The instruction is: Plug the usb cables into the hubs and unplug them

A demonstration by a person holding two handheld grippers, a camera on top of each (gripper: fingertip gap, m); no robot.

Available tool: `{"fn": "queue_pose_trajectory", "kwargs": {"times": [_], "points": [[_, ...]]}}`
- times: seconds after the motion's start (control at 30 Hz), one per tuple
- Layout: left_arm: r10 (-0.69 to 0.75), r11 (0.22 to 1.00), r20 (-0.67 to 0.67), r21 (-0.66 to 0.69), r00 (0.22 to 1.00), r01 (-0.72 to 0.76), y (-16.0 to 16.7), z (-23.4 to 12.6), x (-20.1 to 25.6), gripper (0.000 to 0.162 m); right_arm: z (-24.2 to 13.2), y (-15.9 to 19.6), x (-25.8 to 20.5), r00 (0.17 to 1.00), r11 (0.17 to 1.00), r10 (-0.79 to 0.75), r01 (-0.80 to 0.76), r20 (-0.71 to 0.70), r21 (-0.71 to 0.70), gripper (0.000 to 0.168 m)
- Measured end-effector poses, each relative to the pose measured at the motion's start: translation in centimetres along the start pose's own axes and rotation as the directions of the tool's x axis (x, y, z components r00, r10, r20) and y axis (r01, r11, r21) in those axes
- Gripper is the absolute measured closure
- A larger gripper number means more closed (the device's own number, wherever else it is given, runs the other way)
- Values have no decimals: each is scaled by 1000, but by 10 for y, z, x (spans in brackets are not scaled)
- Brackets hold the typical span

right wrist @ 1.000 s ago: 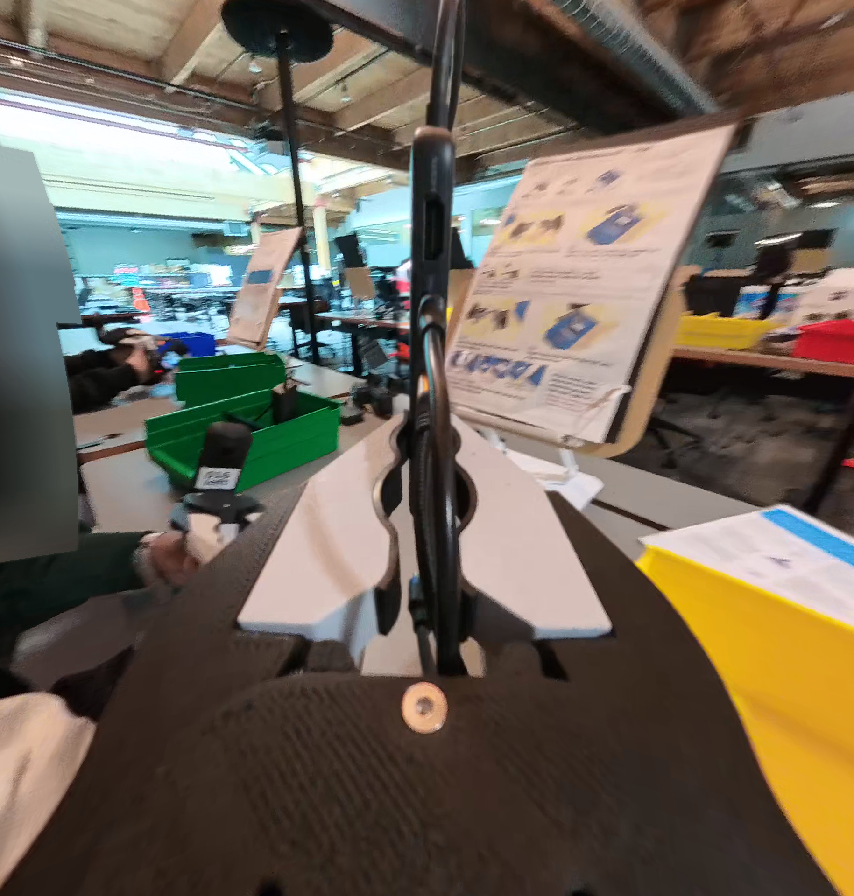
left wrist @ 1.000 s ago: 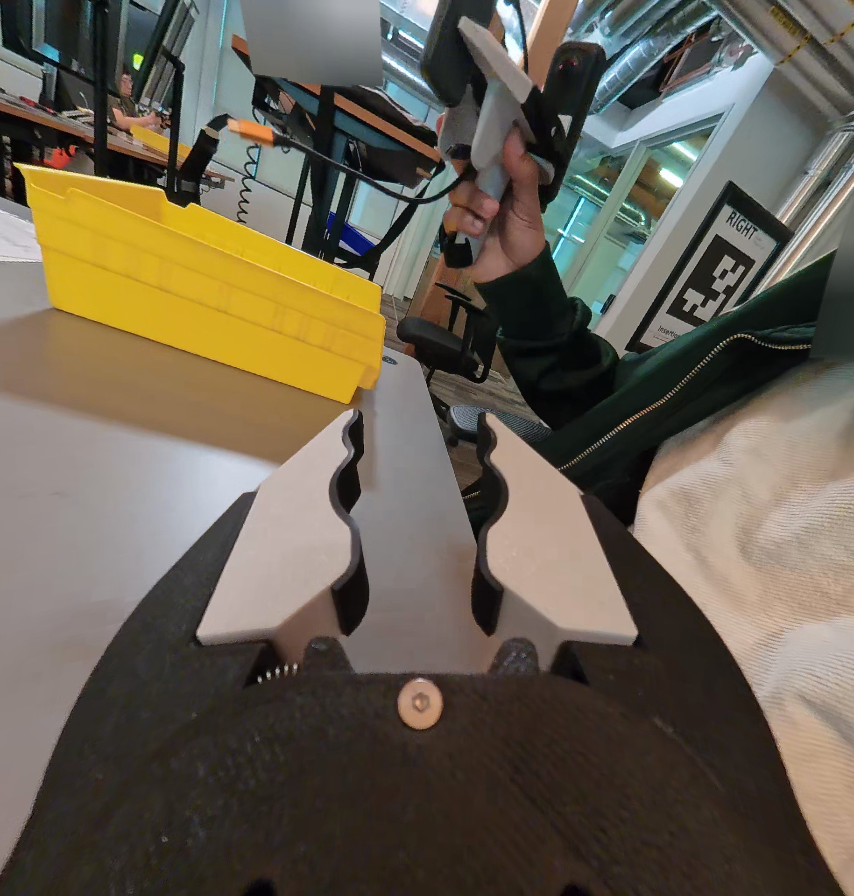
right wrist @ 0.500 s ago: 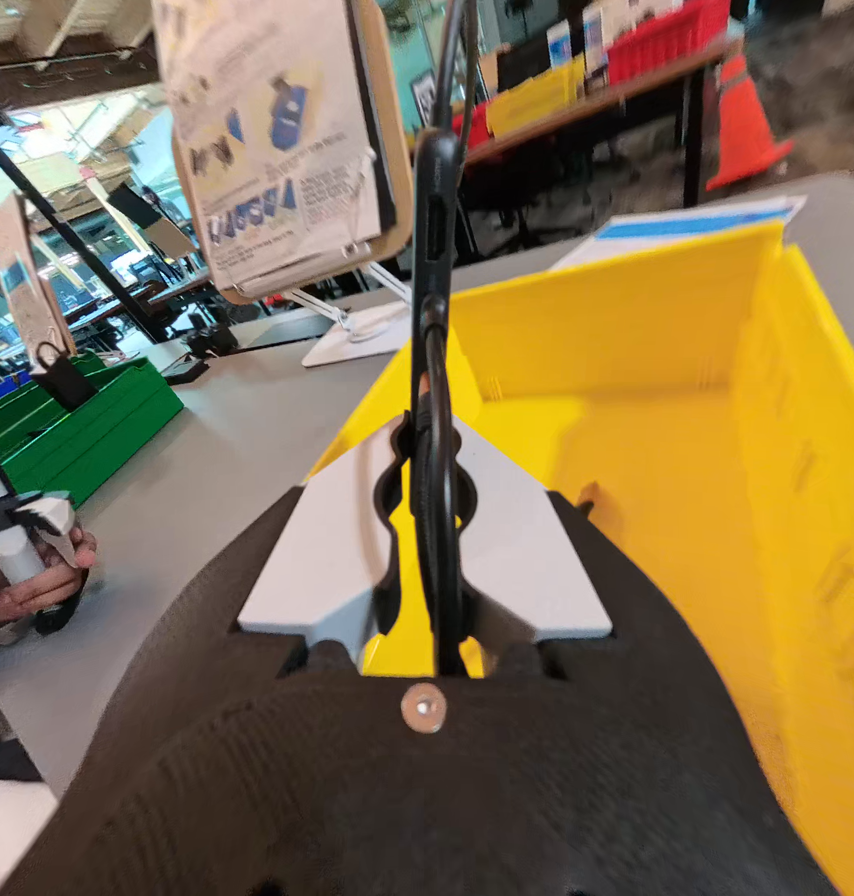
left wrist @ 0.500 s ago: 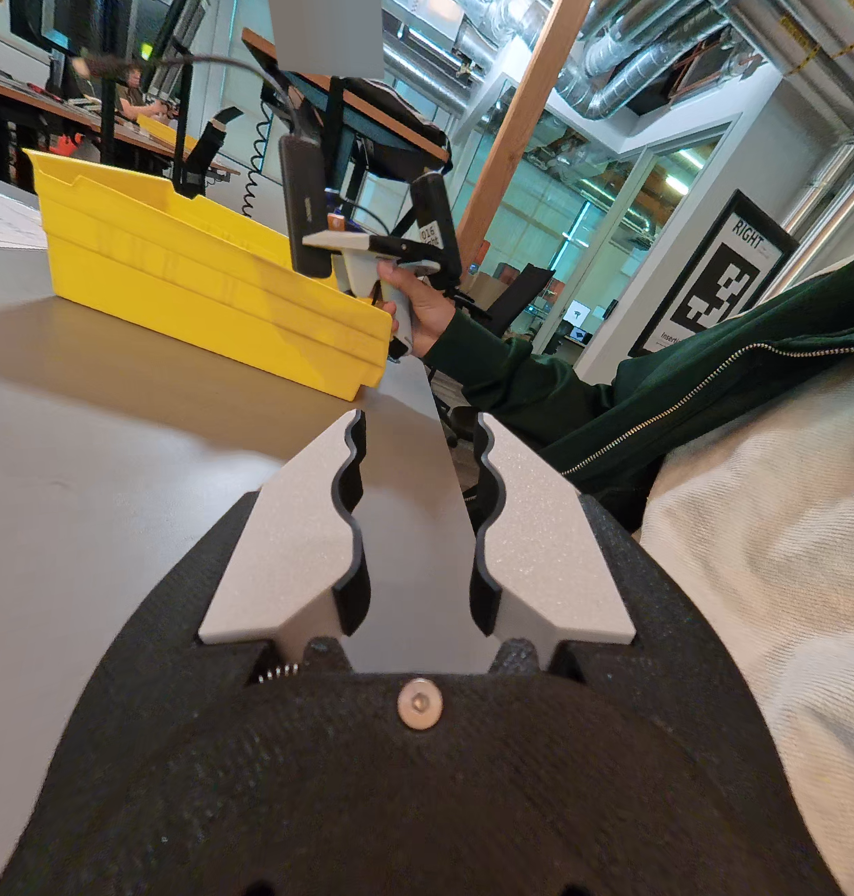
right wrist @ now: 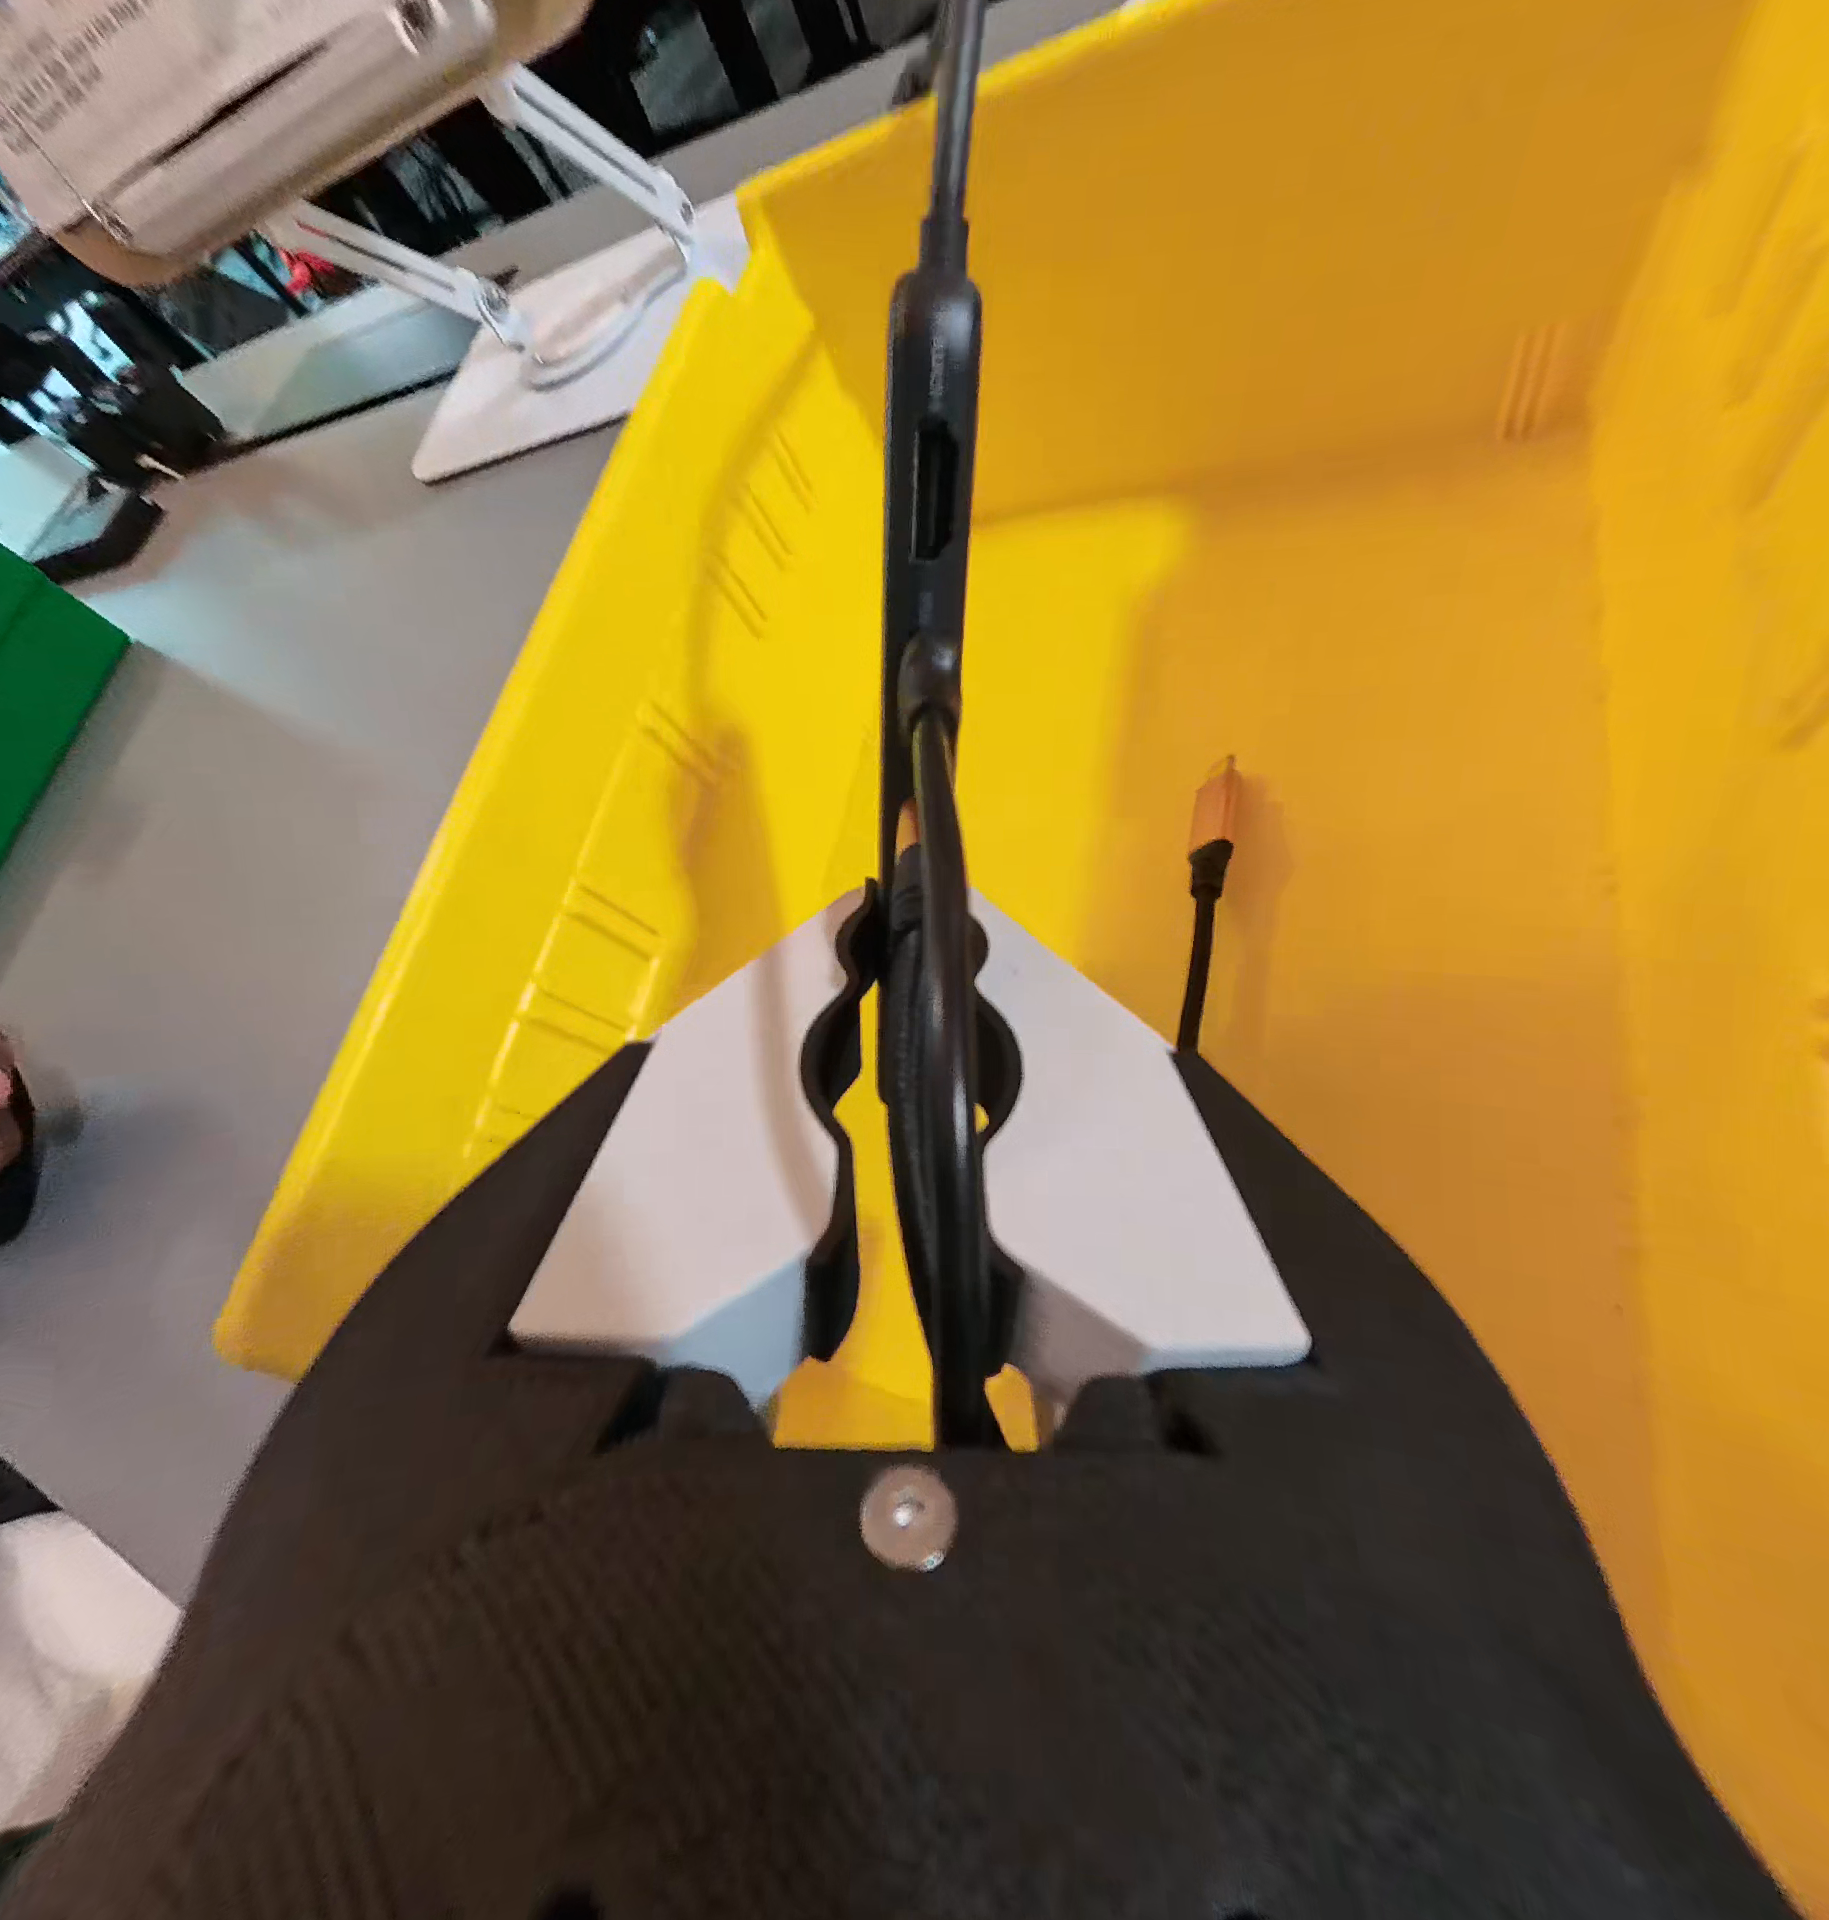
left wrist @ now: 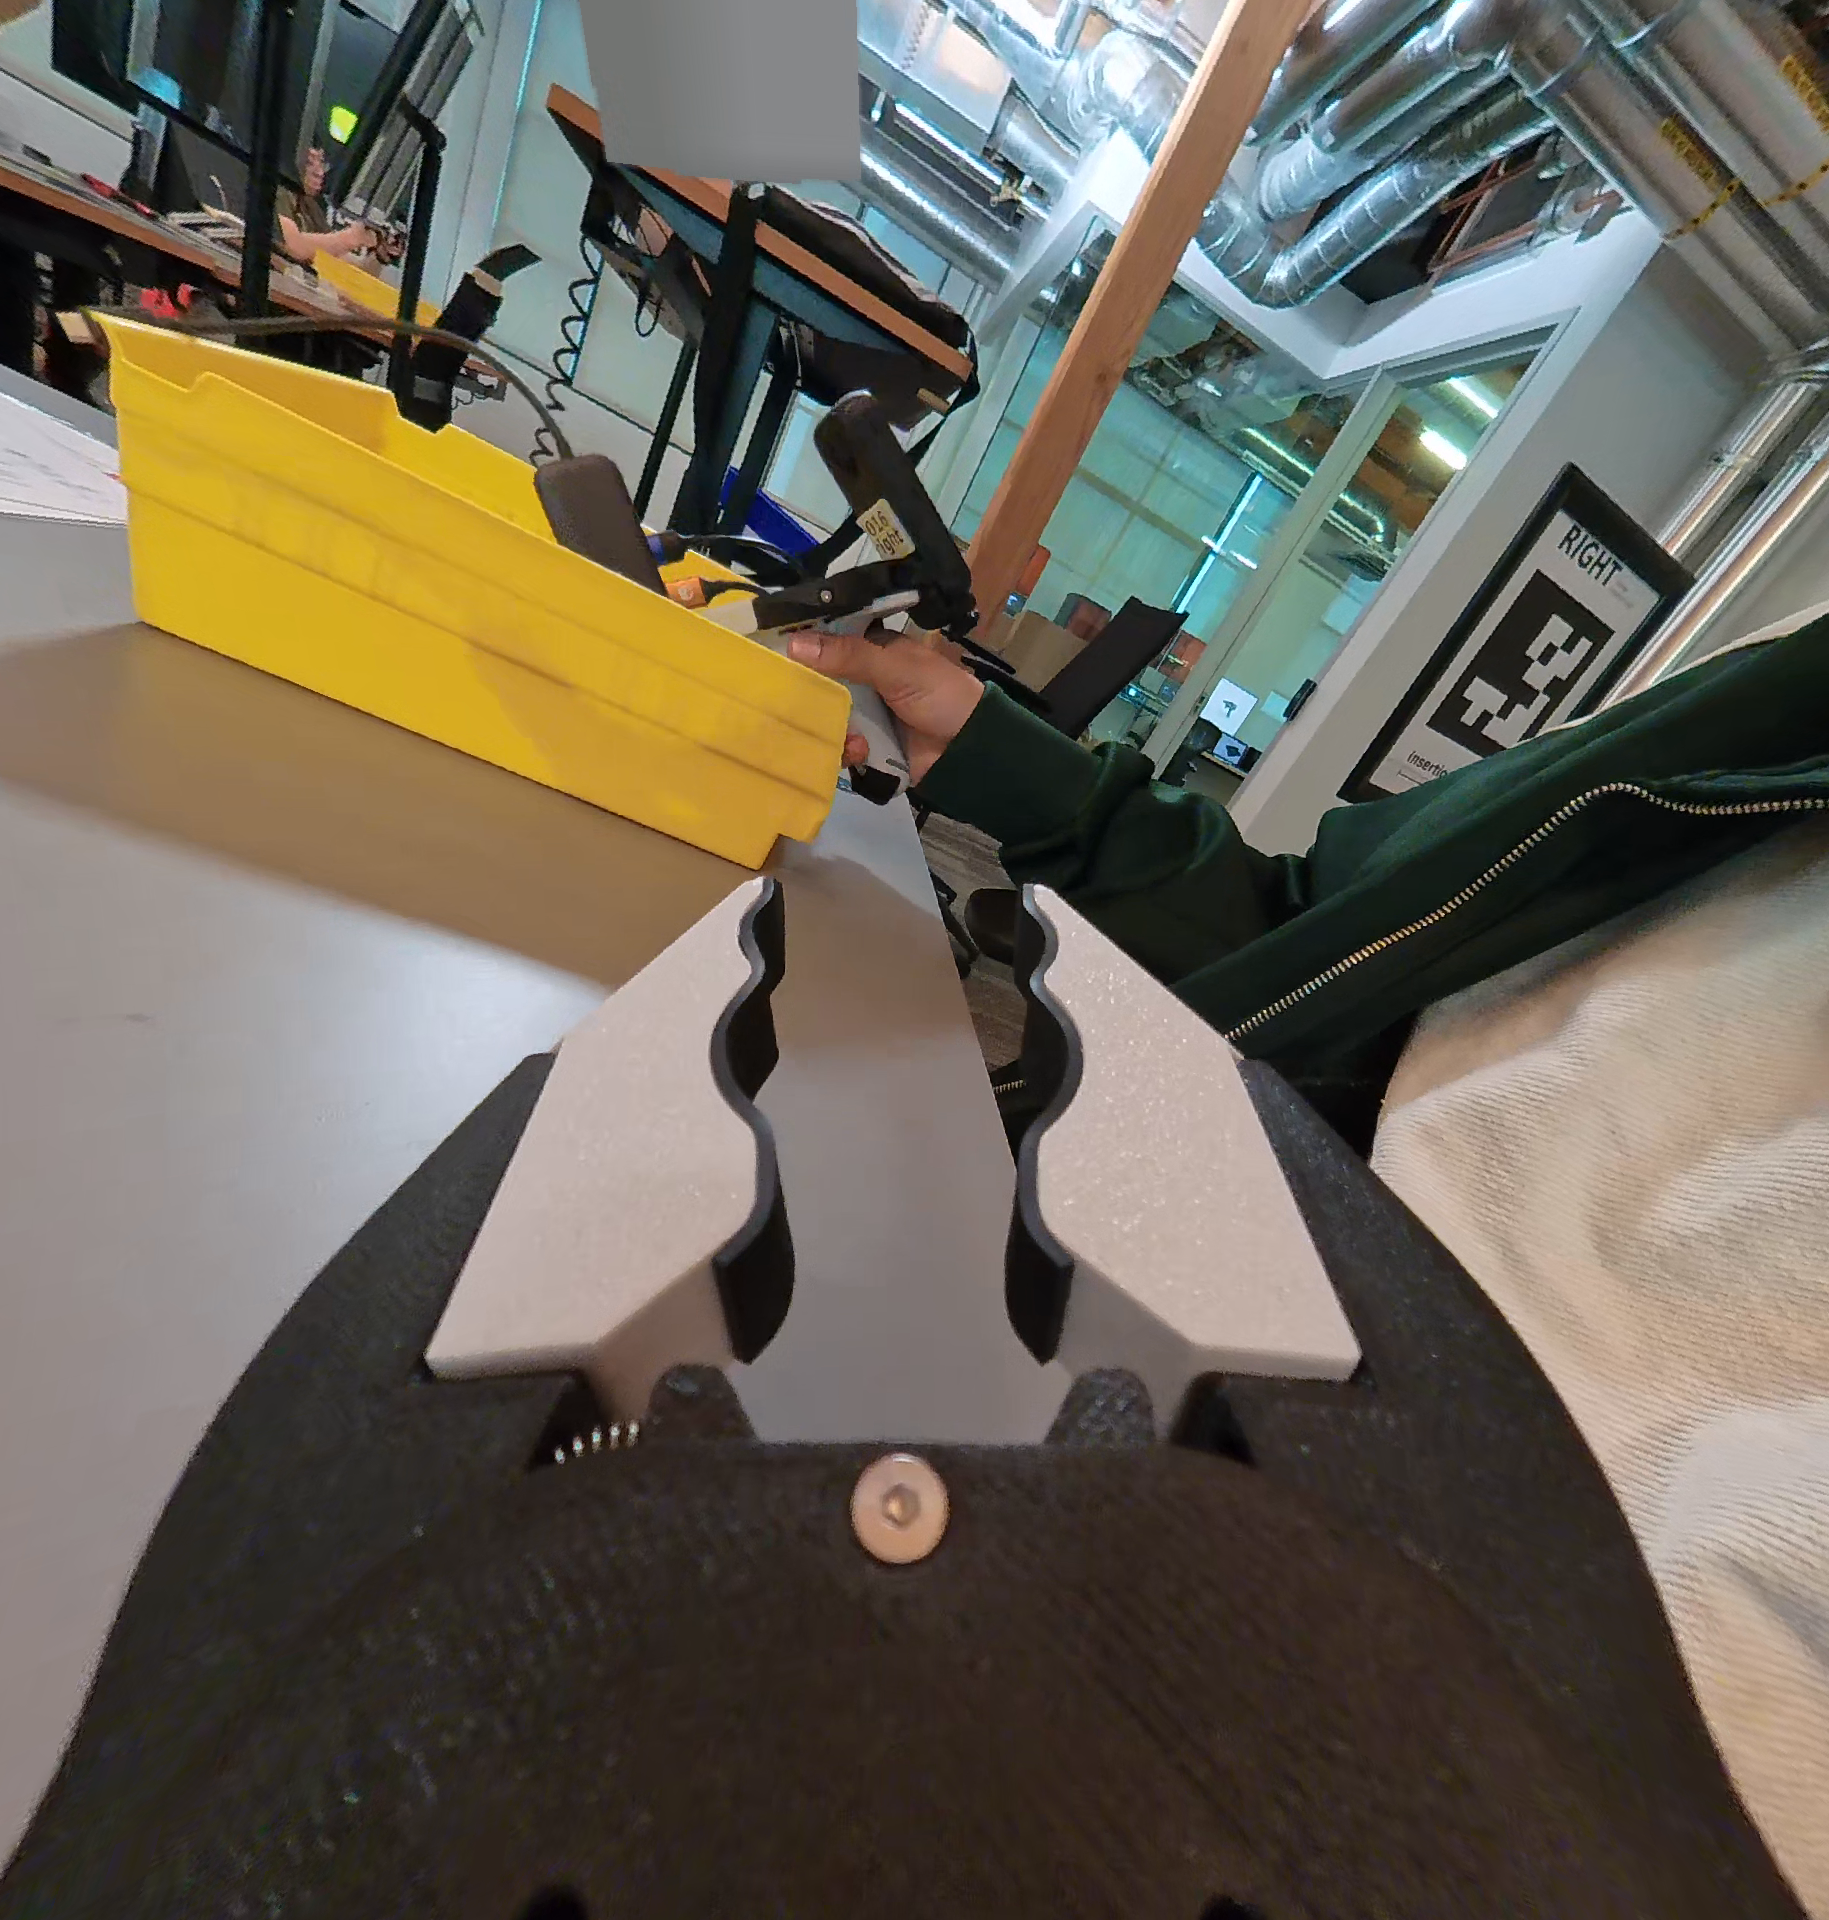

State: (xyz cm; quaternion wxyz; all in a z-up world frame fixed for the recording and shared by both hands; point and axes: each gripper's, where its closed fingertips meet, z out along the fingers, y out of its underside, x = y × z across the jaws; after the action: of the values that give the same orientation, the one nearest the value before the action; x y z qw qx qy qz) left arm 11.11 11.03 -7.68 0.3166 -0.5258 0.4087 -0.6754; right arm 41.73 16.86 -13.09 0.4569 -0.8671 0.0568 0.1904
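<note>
My right gripper point(right wrist: 922, 904) is shut on a black usb hub point(right wrist: 931, 468) and the black cables at its near end. The hub points forward and down into the yellow bin point(right wrist: 1409, 364). A loose orange usb plug point(right wrist: 1214, 805) on a black cable lies on the bin floor to the right of the hub. My left gripper point(left wrist: 899, 894) is open and empty, low over the grey table point(left wrist: 214, 1039) near its edge. In the left wrist view the right gripper point(left wrist: 754, 613) holds the hub point(left wrist: 593, 520) over the yellow bin's point(left wrist: 422, 623) near end.
A green bin point(right wrist: 16, 675) stands at the far left. A white document stand point(right wrist: 536, 343) stands behind the yellow bin. A sheet of paper point(left wrist: 16, 457) lies on the table. The person's green sleeve point(left wrist: 1149, 831) and torso fill the right side.
The right gripper has come down from head height and tipped forward, bringing the hub into the yellow bin. The left gripper has stayed open in the same place.
</note>
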Motion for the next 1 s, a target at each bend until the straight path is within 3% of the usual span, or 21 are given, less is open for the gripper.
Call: {"fn": "queue_pose_trajectory", "kwargs": {"times": [0.3, 0.7, 1.0], "points": [[-20, 1000, 0, 4, 1000, 20, -1, 0, -2, 120, 1, 9, 0, 999, 998, 26, -24, 43, -54, 158], [-22, 1000, 4, 1, 1000, 22, 0, 0, -3, 120, -25, -27, -10, 958, 972, 78, -134, 277, 191, 158], [-29, 1000, 3, 3, 1000, 29, -1, 0, -3, 120, -48, -51, -13, 928, 915, 51, -192, 369, 356, 157]]}}
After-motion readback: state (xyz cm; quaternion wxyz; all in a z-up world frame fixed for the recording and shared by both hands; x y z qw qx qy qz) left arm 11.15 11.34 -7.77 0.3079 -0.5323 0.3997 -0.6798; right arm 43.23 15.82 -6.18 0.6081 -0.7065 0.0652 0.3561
